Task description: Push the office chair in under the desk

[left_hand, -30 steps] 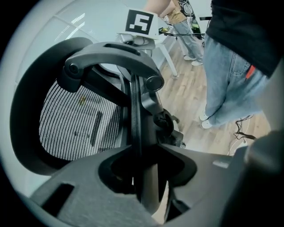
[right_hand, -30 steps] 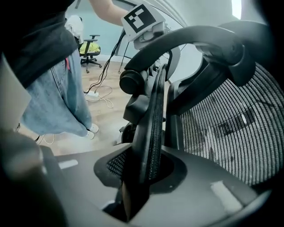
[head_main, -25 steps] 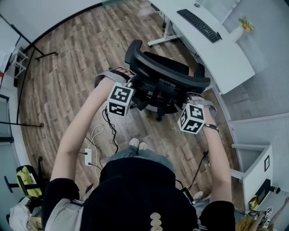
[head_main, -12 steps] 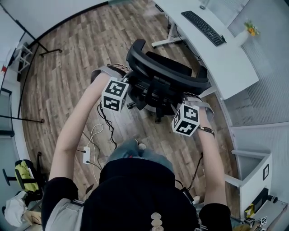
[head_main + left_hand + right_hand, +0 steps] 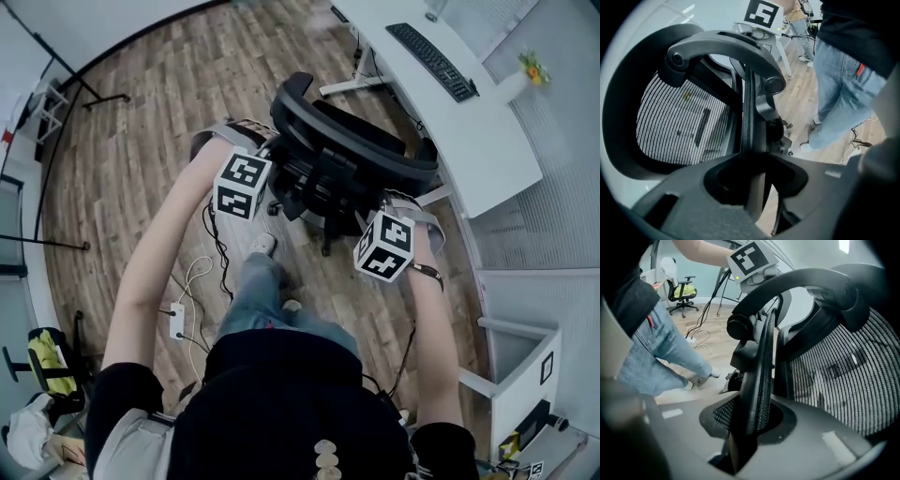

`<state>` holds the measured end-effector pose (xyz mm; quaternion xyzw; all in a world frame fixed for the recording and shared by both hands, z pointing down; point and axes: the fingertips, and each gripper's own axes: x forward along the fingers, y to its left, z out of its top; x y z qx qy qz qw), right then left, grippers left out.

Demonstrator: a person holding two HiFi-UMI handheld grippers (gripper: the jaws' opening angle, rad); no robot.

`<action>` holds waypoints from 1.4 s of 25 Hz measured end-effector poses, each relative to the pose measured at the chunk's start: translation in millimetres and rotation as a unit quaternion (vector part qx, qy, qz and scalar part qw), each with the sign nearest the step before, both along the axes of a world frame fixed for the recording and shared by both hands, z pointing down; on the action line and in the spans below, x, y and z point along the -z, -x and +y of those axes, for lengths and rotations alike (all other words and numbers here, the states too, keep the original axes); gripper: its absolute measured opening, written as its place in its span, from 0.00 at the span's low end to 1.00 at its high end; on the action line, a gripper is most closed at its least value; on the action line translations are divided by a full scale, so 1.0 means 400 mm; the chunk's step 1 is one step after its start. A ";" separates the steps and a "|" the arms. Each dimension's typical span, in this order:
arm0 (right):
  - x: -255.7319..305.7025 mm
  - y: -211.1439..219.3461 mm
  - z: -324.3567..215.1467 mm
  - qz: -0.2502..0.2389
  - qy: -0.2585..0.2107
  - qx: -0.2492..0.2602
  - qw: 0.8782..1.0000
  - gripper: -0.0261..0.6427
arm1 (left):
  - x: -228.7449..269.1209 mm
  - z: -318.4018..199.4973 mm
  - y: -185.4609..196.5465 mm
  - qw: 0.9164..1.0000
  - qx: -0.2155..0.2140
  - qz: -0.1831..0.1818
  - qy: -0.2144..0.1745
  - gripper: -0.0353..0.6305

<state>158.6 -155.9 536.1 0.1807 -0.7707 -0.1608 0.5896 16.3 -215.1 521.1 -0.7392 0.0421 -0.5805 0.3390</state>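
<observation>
closer than a second before, the office chair [image 5: 349, 161] stood on the floor just short of the desk's [image 5: 478, 141] front edge, the person's foot [image 5: 263, 245] stepped up behind it. i kept my left claw [image 5: 752, 180] and right claw [image 5: 749, 427] clamped on its backrest's side edges.

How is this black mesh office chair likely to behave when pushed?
Probably rolls easily: the black mesh office chair stands on casters on smooth wooden floor. Held high on the backrest frame by the left gripper and right gripper, it may swivel or tilt rather than track straight.
</observation>
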 end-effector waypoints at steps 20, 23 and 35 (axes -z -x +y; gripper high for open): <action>0.011 0.119 -0.433 0.001 0.017 -0.148 0.989 0.19 | 0.008 -0.528 0.063 0.989 -0.148 -0.001 0.017 0.27; 0.014 0.116 -0.489 0.001 0.015 -0.173 0.985 0.19 | 0.012 -0.599 0.047 0.985 -0.172 0.001 0.013 0.27; 0.014 0.062 -0.666 -0.001 0.013 -0.228 0.973 0.19 | 0.009 -0.810 -0.035 0.978 -0.206 -0.007 0.019 0.28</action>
